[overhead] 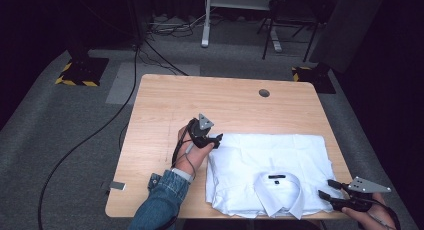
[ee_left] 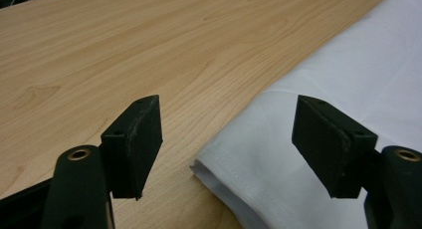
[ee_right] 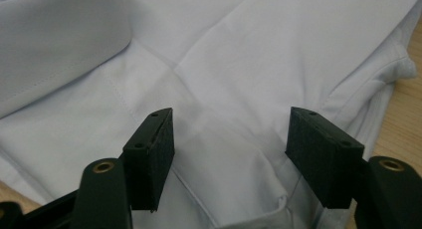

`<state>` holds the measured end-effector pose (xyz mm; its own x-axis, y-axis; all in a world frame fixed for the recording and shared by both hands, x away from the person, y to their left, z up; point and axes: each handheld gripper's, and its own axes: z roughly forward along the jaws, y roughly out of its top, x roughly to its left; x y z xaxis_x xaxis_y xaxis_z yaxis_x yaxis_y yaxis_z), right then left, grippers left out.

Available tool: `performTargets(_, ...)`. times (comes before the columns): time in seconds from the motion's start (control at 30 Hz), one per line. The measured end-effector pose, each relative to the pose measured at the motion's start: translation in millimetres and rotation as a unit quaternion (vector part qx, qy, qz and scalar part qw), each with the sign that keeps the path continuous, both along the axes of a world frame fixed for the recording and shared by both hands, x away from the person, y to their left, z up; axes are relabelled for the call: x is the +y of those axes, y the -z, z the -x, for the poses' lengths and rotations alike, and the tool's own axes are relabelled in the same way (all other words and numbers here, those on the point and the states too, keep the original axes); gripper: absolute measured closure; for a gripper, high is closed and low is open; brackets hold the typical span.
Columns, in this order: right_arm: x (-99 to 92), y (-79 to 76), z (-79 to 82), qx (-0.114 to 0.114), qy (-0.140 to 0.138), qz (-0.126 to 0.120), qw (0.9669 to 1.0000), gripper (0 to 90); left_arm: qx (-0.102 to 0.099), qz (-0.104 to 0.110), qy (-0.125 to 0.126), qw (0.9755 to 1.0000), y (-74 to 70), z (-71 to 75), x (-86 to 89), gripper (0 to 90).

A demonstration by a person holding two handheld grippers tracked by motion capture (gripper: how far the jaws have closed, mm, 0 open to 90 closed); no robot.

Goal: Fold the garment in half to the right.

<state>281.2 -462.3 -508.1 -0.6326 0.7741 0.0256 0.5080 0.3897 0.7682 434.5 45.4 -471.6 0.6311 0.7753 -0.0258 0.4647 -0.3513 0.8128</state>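
White cotton lies nearest the person: a folded dress shirt (overhead: pixel 272 172) rests on the front right part of the bench (overhead: pixel 165 110), its collar (overhead: pixel 280 190) toward the near edge and its body stretching away toward the middle, apparently squared up so that each side edge can be reached from its own side. The right hand-held gripper (overhead: pixel 326 188) hangs at the shirt's near right corner, beside the collar; its own camera shows the jaws spread with the cloth lying beneath them and nothing pinched, probably placed there ready to hold or lift that side. Farther up, at the shirt's far left corner, the left hand-held gripper (overhead: pixel 218 140) comes in low from a denim-sleeved forearm (overhead: pixel 162 197); its jaws too stand spread, straddling the folded hem (ee_left: pixel 219 176) with one pad (ee_left: pixel 137 144) over bare wood and the other over fabric, which suggests it is lining up to nip that edge. Beyond the shirt the wood is bare up to a round cable hole (overhead: pixel 264 93) near the far edge.
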Motion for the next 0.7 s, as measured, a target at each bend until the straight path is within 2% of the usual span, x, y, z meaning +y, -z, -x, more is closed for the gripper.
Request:
performTargets(0.13, -0.7, 0.8, 0.5, -0.003, 0.001, -0.004, 1.0, 35.7, 0.01, -0.013, -0.001, 0.9999, 11.3, -6.9, -1.4, 28.1)
performTargets(0.27, -0.7, 0.8, 0.5, -0.003, 0.001, -0.004, 1.0, 35.7, 0.026, -0.009, -0.001, 0.9996, 21.5, -12.8, -3.1, 28.5)
performTargets(0.37, -0.7, 0.8, 0.5, -0.003, 0.001, -0.004, 1.0, 35.8, 0.029, -0.016, 0.001, 0.9995, 27.1, -15.5, -4.6, 30.0)
performTargets(0.47, -0.7, 0.7, 0.4, -0.002, 0.0, -0.004, 1.0, 35.8, 0.042, -0.018, 0.006, 0.9989, 31.8, -17.2, -5.1, 34.5)
performTargets(0.6, -0.8, 0.9, 0.5, -0.003, 0.001, -0.005, 1.0, 35.8, 0.053, -0.039, 0.009, 0.9978, 36.3, -19.1, -5.1, 37.8)
performTargets(0.7, -0.9, 1.0, 0.6, -0.004, 0.001, -0.005, 1.0, 35.8, 0.051, -0.038, 0.013, 0.9979, 36.3, -20.2, -5.6, 39.6)
